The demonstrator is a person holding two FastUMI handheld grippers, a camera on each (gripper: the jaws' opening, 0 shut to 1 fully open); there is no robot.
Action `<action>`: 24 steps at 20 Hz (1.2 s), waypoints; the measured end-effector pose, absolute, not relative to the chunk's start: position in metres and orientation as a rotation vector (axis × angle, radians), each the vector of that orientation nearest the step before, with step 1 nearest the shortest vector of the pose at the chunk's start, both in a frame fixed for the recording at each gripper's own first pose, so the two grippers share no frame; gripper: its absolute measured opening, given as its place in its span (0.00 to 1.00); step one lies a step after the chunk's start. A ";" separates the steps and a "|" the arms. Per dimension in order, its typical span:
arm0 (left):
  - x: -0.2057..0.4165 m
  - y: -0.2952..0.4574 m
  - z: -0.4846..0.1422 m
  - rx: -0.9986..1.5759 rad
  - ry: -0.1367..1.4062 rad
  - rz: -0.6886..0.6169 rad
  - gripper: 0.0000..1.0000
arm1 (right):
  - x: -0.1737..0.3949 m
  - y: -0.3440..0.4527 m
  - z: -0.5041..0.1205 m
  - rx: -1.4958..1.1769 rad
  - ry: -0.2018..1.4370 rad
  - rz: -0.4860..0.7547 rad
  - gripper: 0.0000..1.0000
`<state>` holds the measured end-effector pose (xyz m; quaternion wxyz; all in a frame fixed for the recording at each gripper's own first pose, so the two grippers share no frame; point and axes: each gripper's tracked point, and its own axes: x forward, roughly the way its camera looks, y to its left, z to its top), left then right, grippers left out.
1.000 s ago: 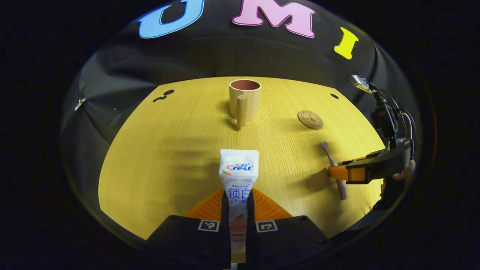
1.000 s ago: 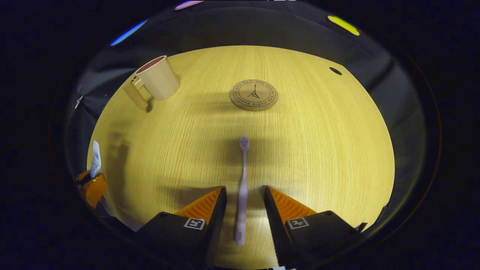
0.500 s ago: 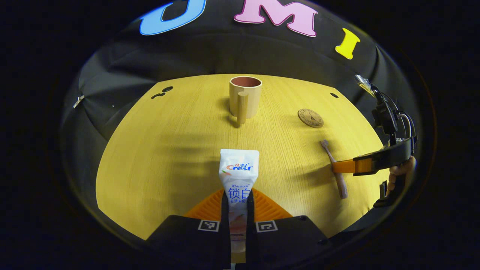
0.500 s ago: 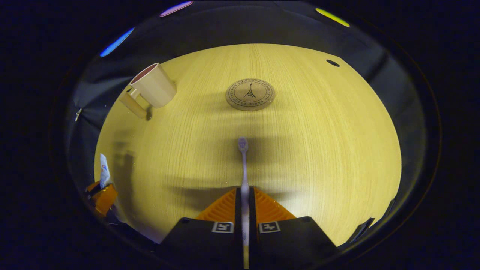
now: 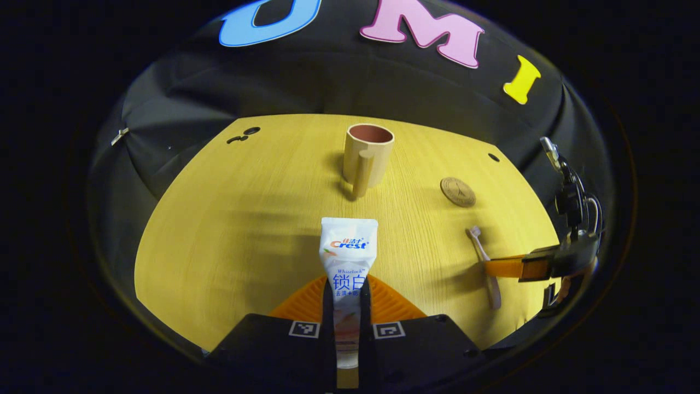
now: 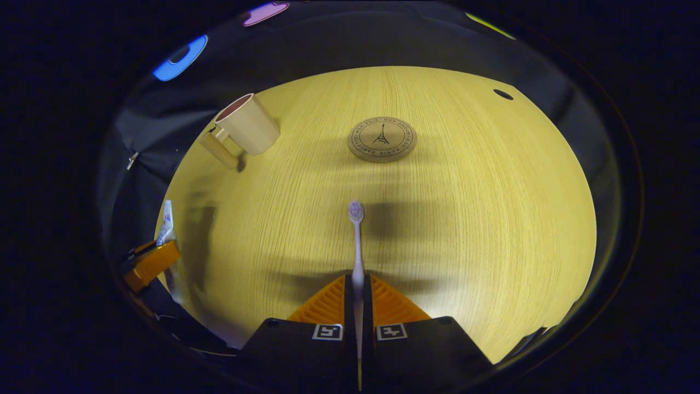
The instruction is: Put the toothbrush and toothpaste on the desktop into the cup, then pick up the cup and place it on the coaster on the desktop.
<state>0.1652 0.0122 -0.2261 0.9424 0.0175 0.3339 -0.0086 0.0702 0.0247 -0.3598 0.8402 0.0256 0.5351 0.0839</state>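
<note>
My left gripper [image 5: 346, 285] is shut on a white toothpaste tube [image 5: 348, 249], which sticks out forward above the wooden desktop [image 5: 246, 219]. Straight ahead stands a beige cup [image 5: 369, 154] with a reddish inside, its handle turned toward me. My right gripper [image 6: 357, 282] is shut on a pale toothbrush [image 6: 356, 235], bristle head pointing away toward the round cork coaster [image 6: 381, 139]. In the left gripper view the right gripper [image 5: 506, 267] holds the toothbrush [image 5: 481, 257] at the right, near the coaster [image 5: 458, 191]. The right gripper view has the cup [image 6: 246, 125] at the far left.
The left gripper [image 6: 153, 260] with the toothpaste tube [image 6: 166, 223] sits at the left edge of the right gripper view. Small dark holes [image 5: 243, 135] mark the desktop's far corners. The booth's black cloth wall [image 5: 328, 76] rises behind the desk. Bare wood lies between cup and grippers.
My right gripper went from open around the toothbrush to shut on it, then raised it slightly. My left gripper keeps the toothpaste and has shifted a little, the cup now sitting slightly right.
</note>
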 end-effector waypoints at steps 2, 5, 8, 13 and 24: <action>0.170 0.011 -0.208 0.004 0.646 -0.013 0.26 | 0.072 0.021 -0.353 0.057 1.114 0.188 0.07; 0.185 0.008 -0.172 -0.041 0.574 -0.015 0.20 | 0.077 0.015 -0.339 0.058 1.080 0.207 0.08; 0.209 -0.001 -0.130 -0.059 0.486 -0.020 0.21 | 0.084 0.010 -0.319 0.047 1.034 0.239 0.08; 0.253 -0.017 -0.065 -0.070 0.329 -0.036 0.20 | 0.101 0.000 -0.288 -0.005 0.957 0.313 0.07; 0.376 -0.039 -0.042 -0.084 0.137 -0.111 0.20 | 0.113 -0.019 -0.265 -0.006 0.895 0.327 0.07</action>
